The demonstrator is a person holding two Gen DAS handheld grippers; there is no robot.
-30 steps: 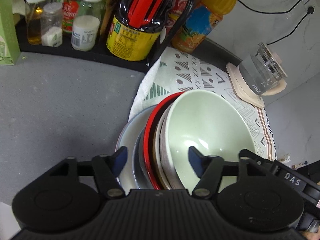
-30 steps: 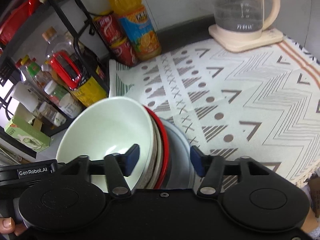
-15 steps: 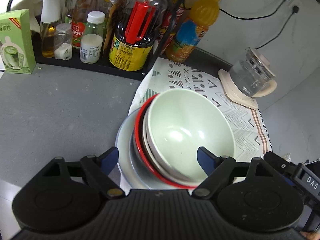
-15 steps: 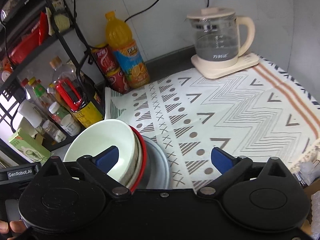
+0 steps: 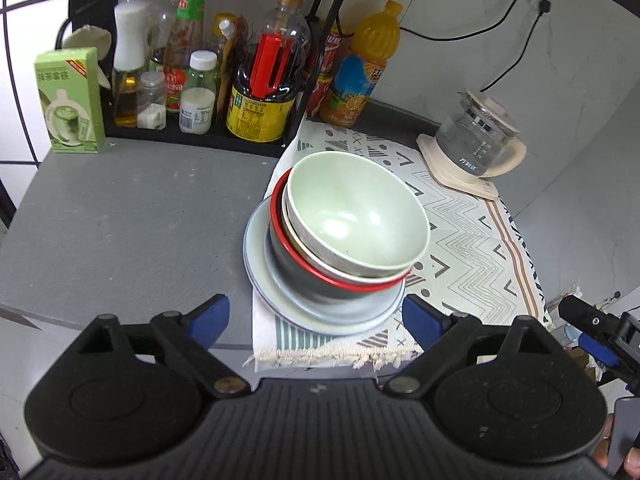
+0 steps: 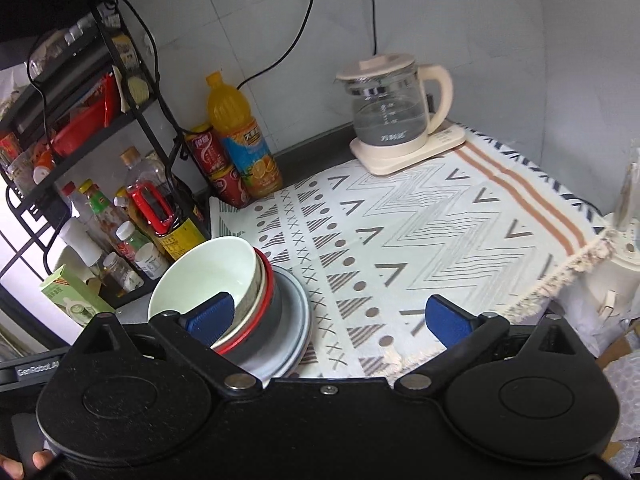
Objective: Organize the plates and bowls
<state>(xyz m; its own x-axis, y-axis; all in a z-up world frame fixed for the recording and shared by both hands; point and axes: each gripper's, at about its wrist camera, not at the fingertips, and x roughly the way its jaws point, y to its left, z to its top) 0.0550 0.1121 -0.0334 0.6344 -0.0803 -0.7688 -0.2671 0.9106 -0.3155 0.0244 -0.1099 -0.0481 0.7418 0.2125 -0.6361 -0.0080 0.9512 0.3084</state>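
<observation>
The stack of plates and bowls (image 5: 336,248) sits just ahead of our left gripper (image 5: 316,318), whose jaws are spread wide with nothing between them. Our right gripper (image 6: 328,314) is likewise released and empty, with the stack ahead on its left side. From nearest the mat up we see a pale blue plate (image 5: 320,316), a grey dish, a red-rimmed bowl (image 5: 340,278), a speckled bowl and a pale green bowl (image 5: 356,216) on top, leaning slightly. We judge the nesting done; little seems left unless the pile must go elsewhere.

Under it lies the patterned mat (image 6: 420,232), its fringe at the counter edge. Beyond our left gripper, to its left, stands a green carton (image 5: 70,100); straight ahead, the rack of sauce bottles (image 5: 192,88) and an orange juice bottle (image 5: 360,72). Farther right is the glass kettle (image 6: 392,116). The rack stands close behind the stack and would crowd a lift that way.
</observation>
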